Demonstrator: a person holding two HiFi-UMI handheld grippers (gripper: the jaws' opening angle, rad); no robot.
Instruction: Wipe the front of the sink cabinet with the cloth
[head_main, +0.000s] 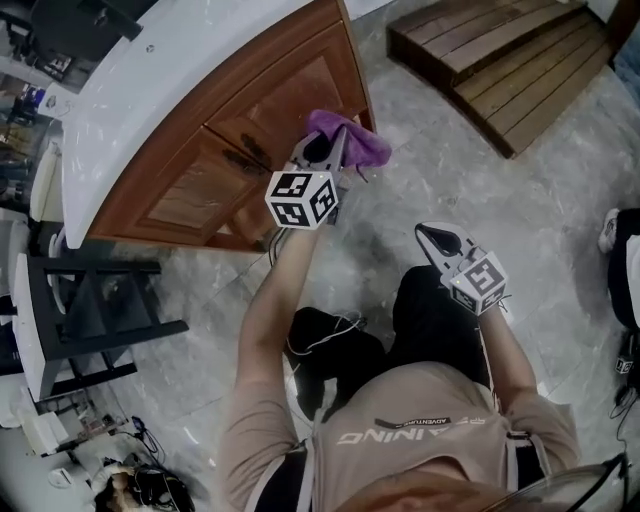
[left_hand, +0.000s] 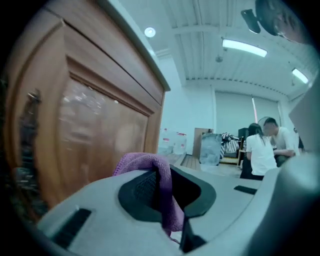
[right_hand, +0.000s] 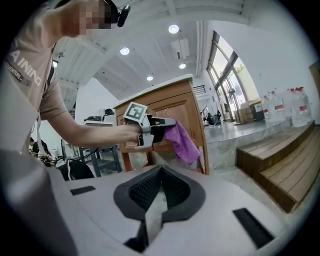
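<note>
The grey marbled floor (head_main: 420, 150) carries the wooden sink cabinet (head_main: 250, 140) at upper left. Brown wooden steps (head_main: 500, 60) stand on it at upper right, well apart, and a dark metal rack (head_main: 90, 310) just left of the cabinet.

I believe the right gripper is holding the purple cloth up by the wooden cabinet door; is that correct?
Not quite: the left gripper is holding the purple cloth up by the wooden cabinet door, as the left gripper view shows.
</note>
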